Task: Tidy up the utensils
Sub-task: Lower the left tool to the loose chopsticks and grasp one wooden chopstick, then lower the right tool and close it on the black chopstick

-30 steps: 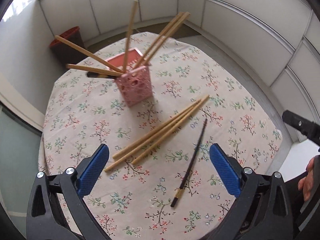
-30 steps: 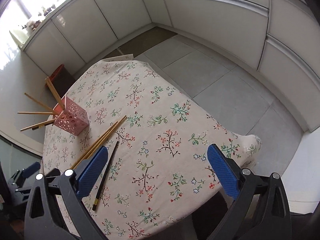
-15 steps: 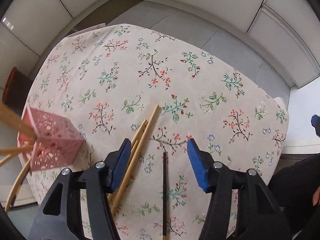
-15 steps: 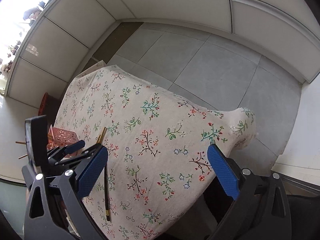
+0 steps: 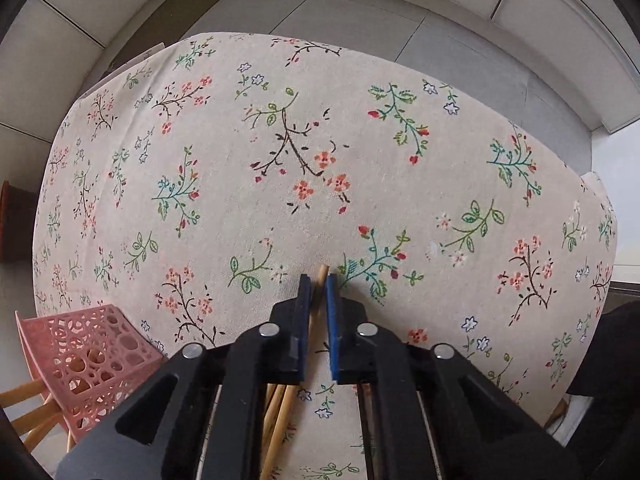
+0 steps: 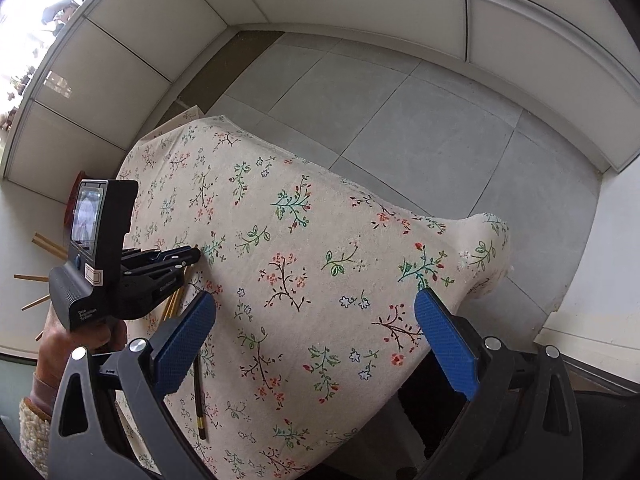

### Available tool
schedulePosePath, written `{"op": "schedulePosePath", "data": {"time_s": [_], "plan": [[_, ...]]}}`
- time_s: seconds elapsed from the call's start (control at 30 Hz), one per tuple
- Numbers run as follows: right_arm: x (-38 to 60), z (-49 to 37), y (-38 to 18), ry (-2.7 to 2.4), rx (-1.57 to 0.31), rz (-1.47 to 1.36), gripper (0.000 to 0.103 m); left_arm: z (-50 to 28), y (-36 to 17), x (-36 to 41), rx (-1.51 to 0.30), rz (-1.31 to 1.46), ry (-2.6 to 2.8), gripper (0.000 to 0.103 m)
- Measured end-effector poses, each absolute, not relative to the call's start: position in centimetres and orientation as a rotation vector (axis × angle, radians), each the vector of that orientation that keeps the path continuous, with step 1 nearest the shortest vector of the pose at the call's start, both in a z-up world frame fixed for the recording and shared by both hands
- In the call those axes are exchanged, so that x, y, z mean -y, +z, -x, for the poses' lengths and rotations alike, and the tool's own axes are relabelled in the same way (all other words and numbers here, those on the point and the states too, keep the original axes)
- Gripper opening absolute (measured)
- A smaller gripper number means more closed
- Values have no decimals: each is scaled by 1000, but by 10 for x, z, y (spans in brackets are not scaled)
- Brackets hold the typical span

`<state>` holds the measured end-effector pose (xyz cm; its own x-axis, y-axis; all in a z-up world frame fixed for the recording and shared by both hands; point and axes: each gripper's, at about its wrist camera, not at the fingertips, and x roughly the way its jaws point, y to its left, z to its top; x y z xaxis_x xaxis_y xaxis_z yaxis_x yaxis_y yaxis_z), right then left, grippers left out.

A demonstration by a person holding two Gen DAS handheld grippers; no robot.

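**Bamboo chopstick clamped by the left gripper**

A table (image 5: pixel 360 128) draped in a floral cloth is seen in both views, with grey floor tiles and white cabinets behind it. At the left edge of the left wrist view a pink holder (image 5: pixel 92 360) is cut off by the frame; the chopsticks in it are seen only as stubs. The right gripper (image 6: pixel 316 344) is held above the table with its jaws spread wide and nothing between them. The left gripper (image 5: pixel 315 292) is closed on a bamboo chopstick (image 5: pixel 319 280), whose long axis runs along the fingers, its tip pointing away from the camera just past the pads. More bamboo chopsticks (image 5: pixel 280 412) lie on the cloth below, mostly hidden by the gripper body. A dark chopstick (image 6: pixel 199 404) lies on the cloth near the right gripper's left finger, its upper part hidden.
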<state>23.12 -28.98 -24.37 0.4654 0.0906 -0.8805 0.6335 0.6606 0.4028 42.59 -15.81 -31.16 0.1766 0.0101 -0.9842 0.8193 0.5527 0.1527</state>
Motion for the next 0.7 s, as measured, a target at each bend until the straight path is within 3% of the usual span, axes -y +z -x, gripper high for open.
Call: {"op": "schedulePosePath", "data": {"time_s": [0.3,0.7], "plan": [[256,-252,-257,-318,-1150,-742,97,-410,-271,135,-1164,-687,-643,4],[153,-320,-282,-270,-1290,-533,97,-315,-165,3,-925,-424,-481,4]]}}
